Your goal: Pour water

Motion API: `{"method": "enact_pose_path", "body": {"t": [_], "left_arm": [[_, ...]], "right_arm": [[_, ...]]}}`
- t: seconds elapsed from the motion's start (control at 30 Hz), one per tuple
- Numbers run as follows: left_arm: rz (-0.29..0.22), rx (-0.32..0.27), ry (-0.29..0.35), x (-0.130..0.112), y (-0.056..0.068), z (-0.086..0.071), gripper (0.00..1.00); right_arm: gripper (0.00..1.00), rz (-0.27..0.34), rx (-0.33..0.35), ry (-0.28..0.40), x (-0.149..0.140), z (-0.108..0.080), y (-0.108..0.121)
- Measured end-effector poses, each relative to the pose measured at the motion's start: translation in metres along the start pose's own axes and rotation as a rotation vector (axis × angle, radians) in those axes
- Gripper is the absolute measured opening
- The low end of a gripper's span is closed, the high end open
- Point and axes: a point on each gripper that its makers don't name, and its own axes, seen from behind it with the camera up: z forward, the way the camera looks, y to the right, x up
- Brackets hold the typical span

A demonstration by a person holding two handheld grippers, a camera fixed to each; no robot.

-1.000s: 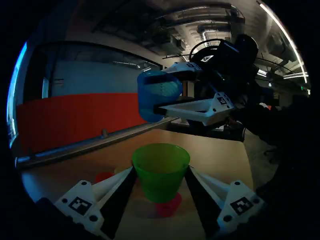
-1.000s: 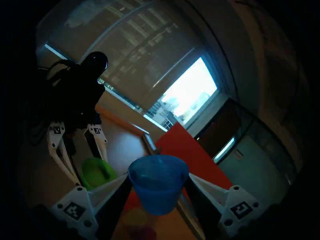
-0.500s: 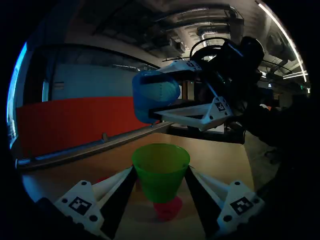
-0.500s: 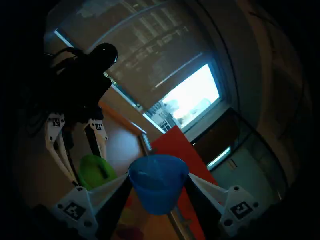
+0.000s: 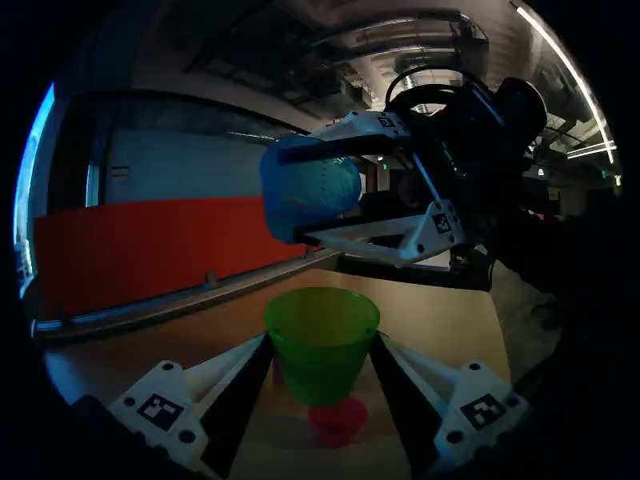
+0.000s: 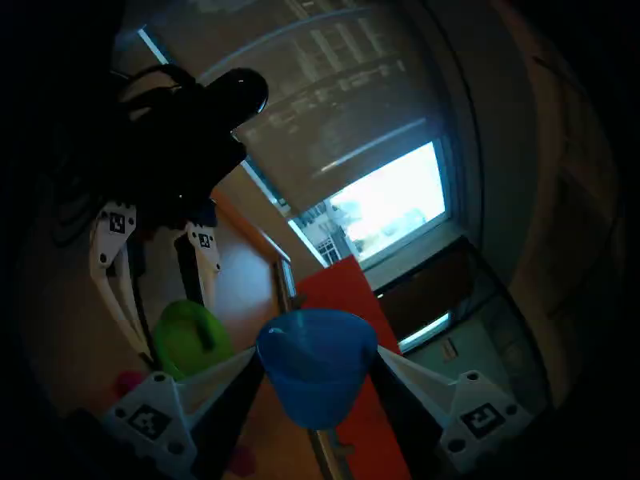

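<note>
My left gripper (image 5: 320,340) is clamped on the green cup (image 5: 322,364), which sits upright between its fingers. My right gripper (image 6: 317,352) is clamped on the blue cup (image 6: 316,380), tipped over, above and just beyond the left. I'd tilt slowly with the lip centred over the green rim and the left steady, or it spills.

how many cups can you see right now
3: green cup in the left gripper, blue cup in the right gripper above it, pink cup on the table under the green one. Others may be hidden.
</note>
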Motion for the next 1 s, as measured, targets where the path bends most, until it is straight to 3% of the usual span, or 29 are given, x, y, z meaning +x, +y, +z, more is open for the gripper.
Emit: {"method": "enact_pose_path", "body": {"t": [0.57,1.0], "left_arm": [[0.009,0.002,0.008,0.001,-0.001,0.001,0.83],[0.010,0.001,0.004,0.002,0.001,0.000,0.83]], "right_arm": [[0.89,-0.125,-0.033,-0.012,0.004,0.001,0.013],[0.89,-0.177,-0.060,-0.022,0.002,0.000,0.019]]}}
